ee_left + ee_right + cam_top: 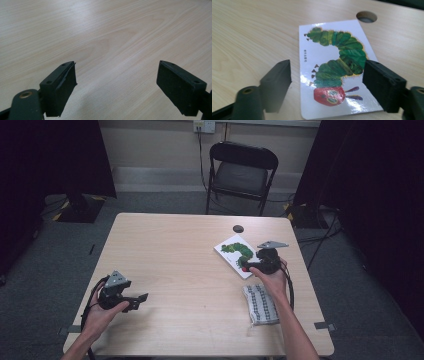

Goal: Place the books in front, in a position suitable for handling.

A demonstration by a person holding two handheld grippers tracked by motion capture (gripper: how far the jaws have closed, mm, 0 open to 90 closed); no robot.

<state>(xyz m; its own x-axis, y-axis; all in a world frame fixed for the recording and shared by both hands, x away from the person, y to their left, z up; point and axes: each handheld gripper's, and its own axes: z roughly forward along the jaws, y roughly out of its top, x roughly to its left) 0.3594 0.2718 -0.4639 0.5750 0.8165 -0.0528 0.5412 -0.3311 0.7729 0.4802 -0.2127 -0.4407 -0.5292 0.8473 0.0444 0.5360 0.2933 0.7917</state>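
Observation:
A white picture book [235, 254] with a green caterpillar on its cover lies flat at the table's right side. My right gripper [251, 262] hovers at the book's near corner. In the right gripper view the book [332, 72] lies beneath the wide-apart jaws of my right gripper [327, 82], whose pads touch nothing. A black-and-white patterned cloth pouch [261, 304] lies by the person's right forearm. My left gripper [140, 300] rests low at the near left, and my left gripper [117, 82] stands open over bare wood in its own view.
The light wooden table [175, 255] has a round cable hole [238, 228] behind the book. A black folding chair [240, 172] stands beyond the far edge. Dark curtains hang at both sides of the room.

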